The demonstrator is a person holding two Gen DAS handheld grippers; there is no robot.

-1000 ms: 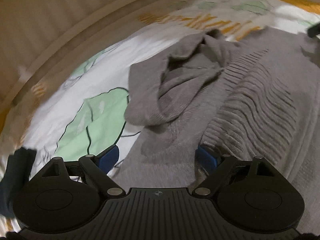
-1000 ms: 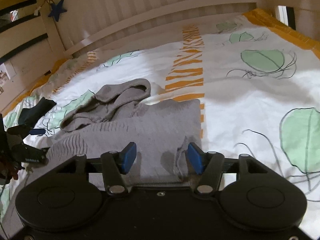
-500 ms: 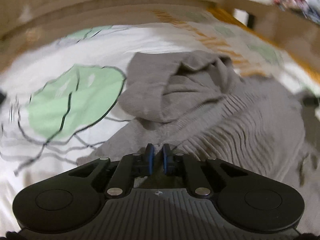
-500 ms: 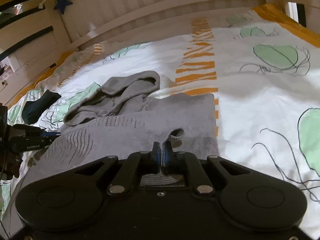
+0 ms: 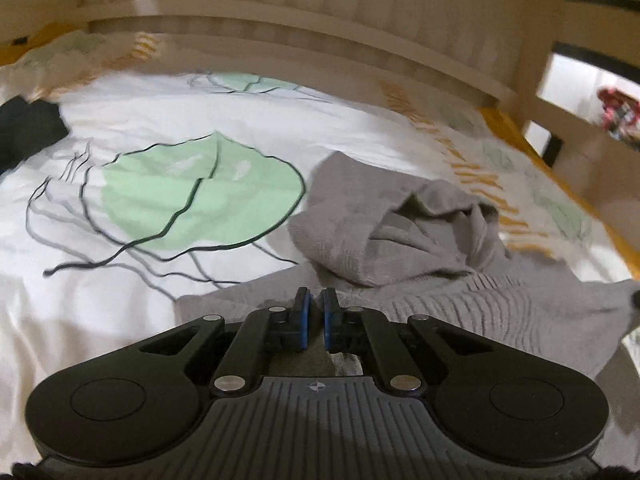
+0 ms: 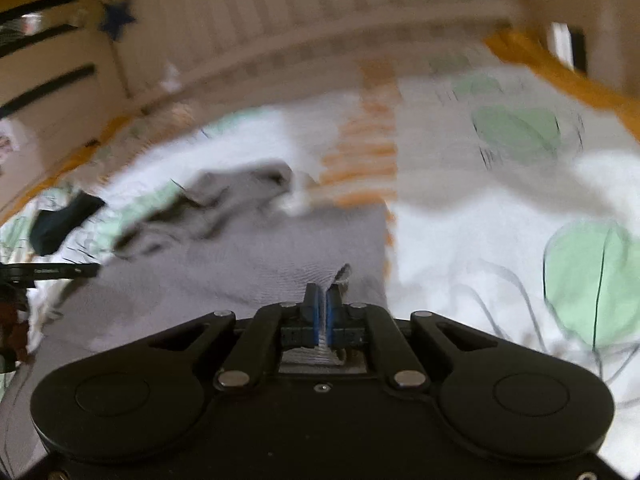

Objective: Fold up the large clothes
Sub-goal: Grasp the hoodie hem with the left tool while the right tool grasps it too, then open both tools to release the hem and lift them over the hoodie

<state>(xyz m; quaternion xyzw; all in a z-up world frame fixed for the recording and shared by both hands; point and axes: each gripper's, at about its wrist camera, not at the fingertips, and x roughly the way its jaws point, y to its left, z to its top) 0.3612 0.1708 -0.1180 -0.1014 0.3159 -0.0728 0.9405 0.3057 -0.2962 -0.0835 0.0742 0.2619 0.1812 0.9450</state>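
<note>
Underneath everything lies a white duvet (image 5: 160, 300) printed with pale green leaf shapes, thin dark outlines and orange bands, spread over a bed with a cream slatted wooden frame (image 5: 320, 40). A dark blue star (image 6: 117, 22) hangs on the frame at upper left in the right wrist view, which is blurred. A dark garment (image 5: 28, 132) sits near the far left edge of the bedding.

On the duvet, a grey knitted hoodie (image 5: 440, 280) lies mostly flat, its hood bunched toward the far side. The left gripper (image 5: 314, 304) has its 2 blue pads (image 5: 303, 312) pinched together on the near edge of the grey knit. The right gripper (image 6: 321, 300) is likewise clamped on the hoodie (image 6: 260, 256), a small peak of fabric poking up just beyond its fingertips, near the garment's right edge.
</note>
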